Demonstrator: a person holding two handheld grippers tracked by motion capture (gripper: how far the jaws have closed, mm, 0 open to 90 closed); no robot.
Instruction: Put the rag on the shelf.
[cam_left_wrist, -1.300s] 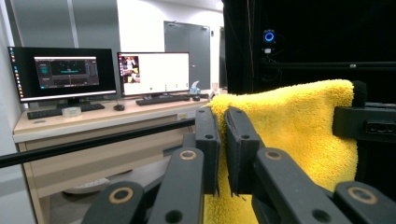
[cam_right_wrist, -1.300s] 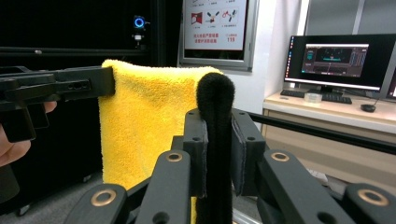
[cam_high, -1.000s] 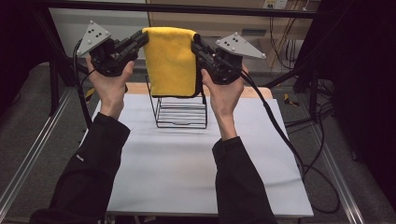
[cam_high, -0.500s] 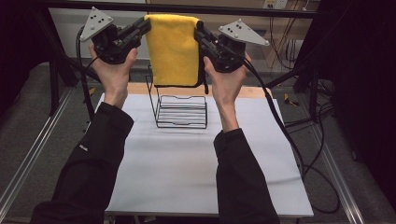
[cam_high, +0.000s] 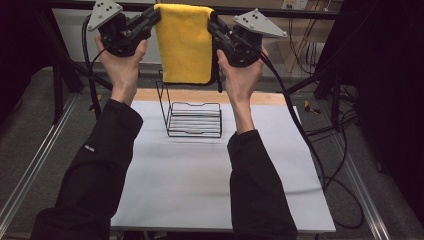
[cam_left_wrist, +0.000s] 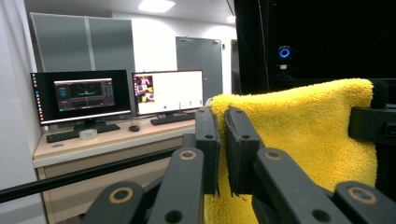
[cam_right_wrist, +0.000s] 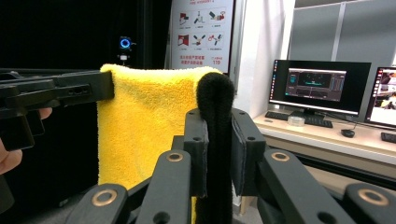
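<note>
Step in hand: left gripper (cam_high: 152, 17) and right gripper (cam_high: 214, 22) each clamp an upper corner of the folded yellow towel (cam_high: 186, 45), held above the wire rack (cam_high: 192, 117); next move likely lowers it evenly onto the rack's top bar

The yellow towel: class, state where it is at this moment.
In the high view the yellow towel hangs top centre, stretched between the left gripper and right gripper, above the wire rack.
</note>
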